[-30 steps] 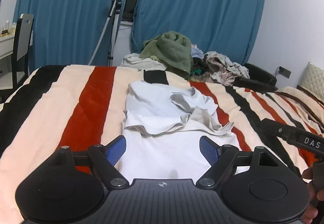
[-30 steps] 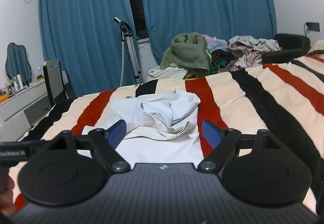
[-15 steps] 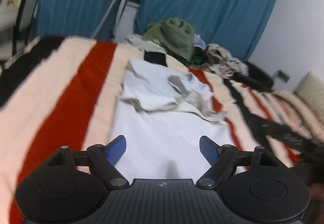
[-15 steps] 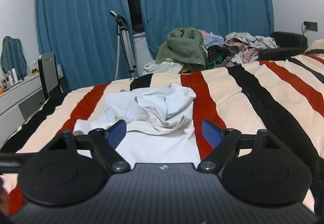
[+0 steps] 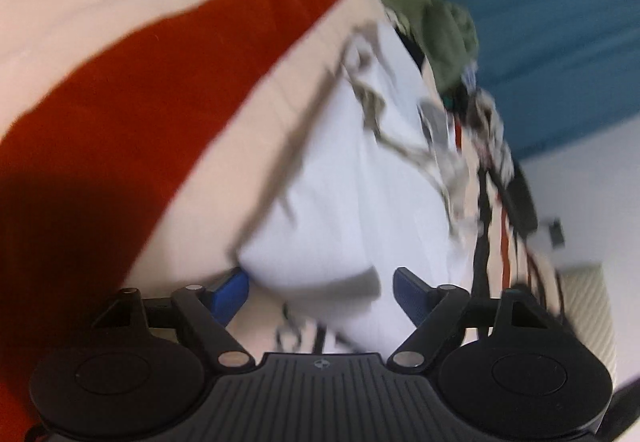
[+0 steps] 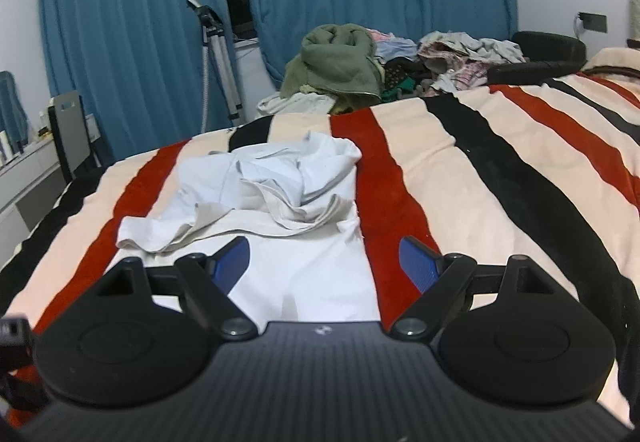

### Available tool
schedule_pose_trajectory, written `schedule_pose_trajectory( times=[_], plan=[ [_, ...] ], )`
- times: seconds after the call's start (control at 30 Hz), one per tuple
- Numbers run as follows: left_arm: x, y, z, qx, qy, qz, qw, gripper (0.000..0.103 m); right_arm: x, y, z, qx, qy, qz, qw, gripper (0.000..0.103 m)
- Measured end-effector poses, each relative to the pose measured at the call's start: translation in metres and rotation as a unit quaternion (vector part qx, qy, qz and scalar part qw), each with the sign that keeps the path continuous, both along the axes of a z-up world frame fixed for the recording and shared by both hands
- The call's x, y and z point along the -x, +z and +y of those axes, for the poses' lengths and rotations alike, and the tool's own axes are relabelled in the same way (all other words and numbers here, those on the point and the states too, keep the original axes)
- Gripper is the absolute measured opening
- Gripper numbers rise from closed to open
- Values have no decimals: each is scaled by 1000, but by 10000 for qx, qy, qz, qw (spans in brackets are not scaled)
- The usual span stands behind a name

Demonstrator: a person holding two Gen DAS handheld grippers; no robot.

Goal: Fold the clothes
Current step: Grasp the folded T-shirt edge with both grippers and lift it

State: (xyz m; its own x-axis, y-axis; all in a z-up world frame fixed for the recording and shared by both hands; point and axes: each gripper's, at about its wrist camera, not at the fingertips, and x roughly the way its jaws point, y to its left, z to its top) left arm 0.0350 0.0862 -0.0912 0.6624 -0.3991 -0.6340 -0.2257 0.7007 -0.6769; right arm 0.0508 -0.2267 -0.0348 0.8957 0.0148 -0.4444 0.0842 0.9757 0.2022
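Left wrist view: the left hand-held gripper (image 5: 322,288), fingers spread and grasping nothing, tilts right over the white shirt (image 5: 352,210)'s near-left hem corner, so it's nearer. Right wrist view: the right hand-held gripper (image 6: 325,262), also released, hovers over the hem, with the shirt's long axis running straight away along the bed (image 6: 500,182).

A white garment (image 6: 280,226) lies on the striped bed, its near half spread flat and smooth, its far half bunched in crumpled folds. Farther off, a heap of clothes (image 6: 384,66) topped by an olive-green piece sits at the bed's far edge.
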Motion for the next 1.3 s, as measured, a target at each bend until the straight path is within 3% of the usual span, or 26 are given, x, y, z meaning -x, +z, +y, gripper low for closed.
schedule_pose_trajectory(
  times=[0.1,0.2,0.27,0.33,0.4,0.57,0.63,0.77,0.9,0.93,1.13,1.3],
  plan=[
    [-7,-7,7,93,300,36,9995,55,1,-2,-8,-375,-63,121,9992,83],
    [-10,-12,10,258,376,71,9989,37,9,-11,-27,-1400,-121,416,9892,83],
    [-9,-12,12,342,410,36,9986,25,15,-24,-44,-2501,-122,681,9658,85],
    [-7,-11,14,427,444,0,9981,17,25,-40,-54,-3550,-110,892,9305,85],
    [-6,-11,16,512,479,-35,9975,11,35,-55,-58,-4282,-160,1077,8971,85],
    [-2,-11,20,723,564,-124,9957,6,48,-82,-55,-4961,-394,1443,8553,84],
    [0,-10,22,804,595,-163,9948,6,50,-91,-55,-5117,-547,1568,8430,74],
    [4,-3,23,860,564,-354,9941,5,47,-99,-60,-4986,-1039,1486,8476,61],
    [7,4,24,915,532,-544,9929,5,38,-97,-60,-4664,-1195,1320,8665,19],
    [8,6,24,929,524,-592,9925,5,36,-95,-59,-4584,-1166,1266,8719,14],
    [14,17,26,1010,476,-878,9899,3,46,-66,-57,-4255,-835,665,8986,9],
    [37,39,24,967,315,-1309,9862,3,79,-35,-63,-4100,-592,160,9100,8]
  ],
)
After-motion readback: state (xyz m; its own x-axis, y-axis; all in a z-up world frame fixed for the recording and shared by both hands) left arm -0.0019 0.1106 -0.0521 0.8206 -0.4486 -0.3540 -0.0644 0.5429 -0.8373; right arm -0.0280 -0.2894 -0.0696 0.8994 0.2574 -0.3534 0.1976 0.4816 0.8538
